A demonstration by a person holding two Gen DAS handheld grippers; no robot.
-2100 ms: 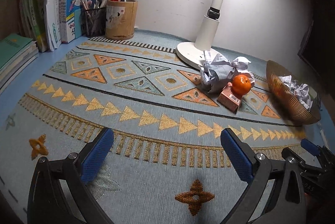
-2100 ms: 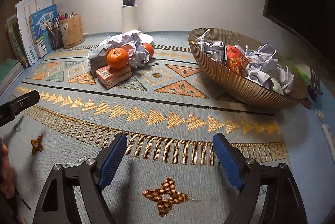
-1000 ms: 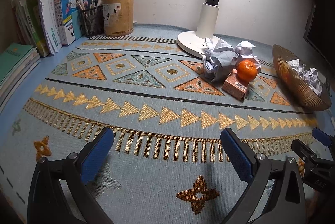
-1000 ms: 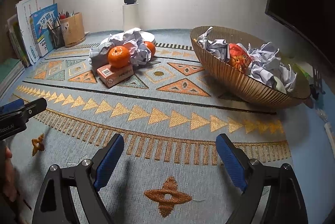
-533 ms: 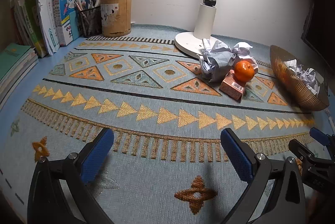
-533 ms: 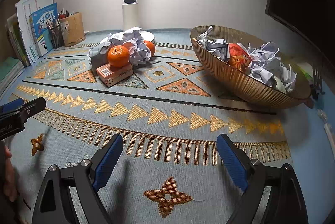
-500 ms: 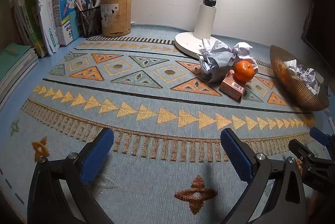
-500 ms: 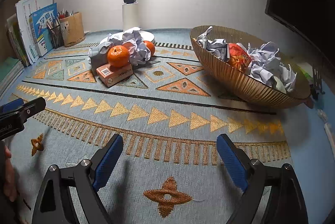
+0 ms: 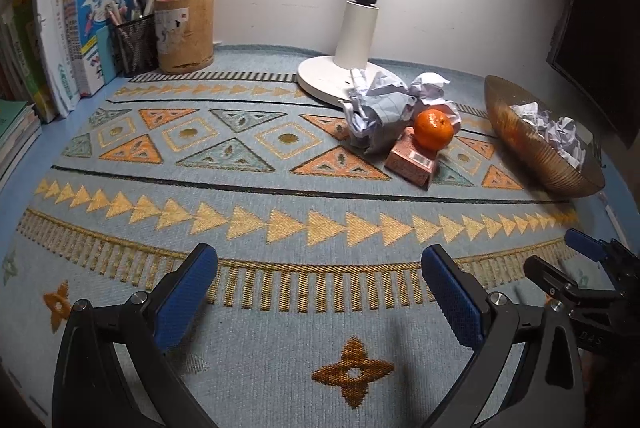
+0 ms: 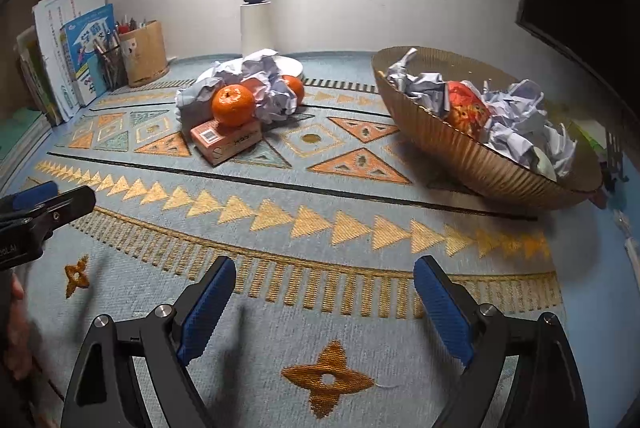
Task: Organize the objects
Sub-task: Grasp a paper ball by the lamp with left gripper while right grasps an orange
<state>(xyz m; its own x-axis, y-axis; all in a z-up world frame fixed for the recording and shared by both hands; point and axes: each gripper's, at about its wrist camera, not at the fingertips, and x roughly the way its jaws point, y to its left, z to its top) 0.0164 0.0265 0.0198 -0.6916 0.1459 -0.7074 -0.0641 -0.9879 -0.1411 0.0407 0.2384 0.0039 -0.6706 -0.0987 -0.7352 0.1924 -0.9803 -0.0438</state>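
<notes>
On a patterned blue-and-gold woven mat, the left gripper and right gripper hover with jaws spread wide and empty, the right's having just narrowed slightly. Loose clutter waits beside the white lamp base: crumpled white paper balls, a round orange tangerine atop a small pink cardboard box. The ribbed golden bowl to the right already holds paper. Judged an approach stage; next comes reaching forward for one item. Compared with two seconds ago, the scene is unchanged.
</notes>
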